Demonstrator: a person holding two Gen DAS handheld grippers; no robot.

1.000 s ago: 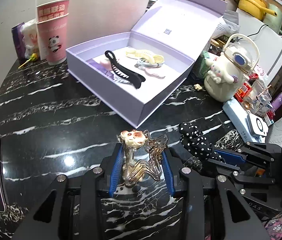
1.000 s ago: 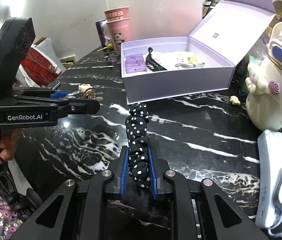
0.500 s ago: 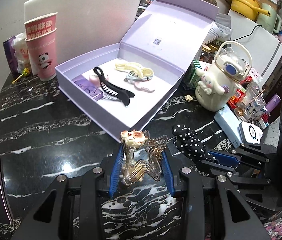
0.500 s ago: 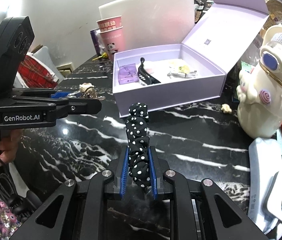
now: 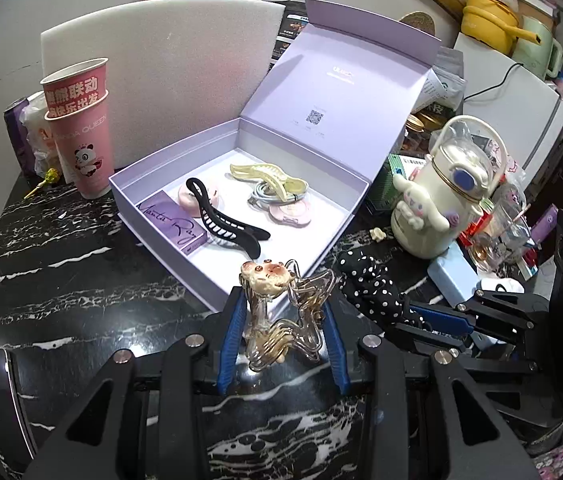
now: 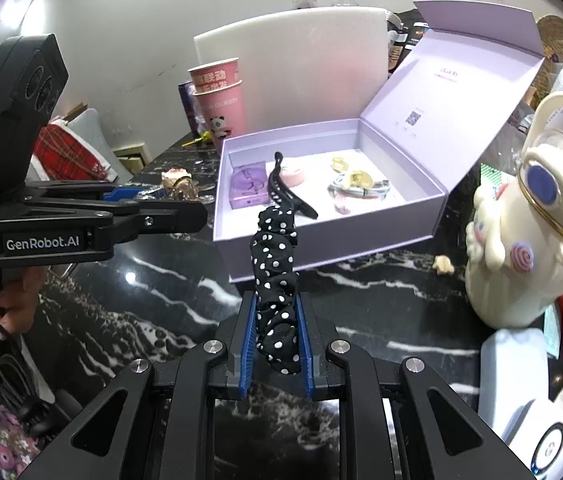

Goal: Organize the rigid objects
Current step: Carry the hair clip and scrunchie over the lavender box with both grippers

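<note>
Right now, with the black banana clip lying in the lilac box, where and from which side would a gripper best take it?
Probably the black banana clip at its straight toothed middle, coming from above with fingers across its narrow width. It lies flat and long in the lilac box, whose walls block a side approach, with one end resting on a pink compact.

An open lilac cardboard box [image 5: 345,196] sits on the black marbled tabletop [image 5: 73,280]; stacked pink paper cups [image 5: 81,128] stand at its nine o'clock, a cream cartoon-dog bottle [image 5: 437,196] at three.
</note>
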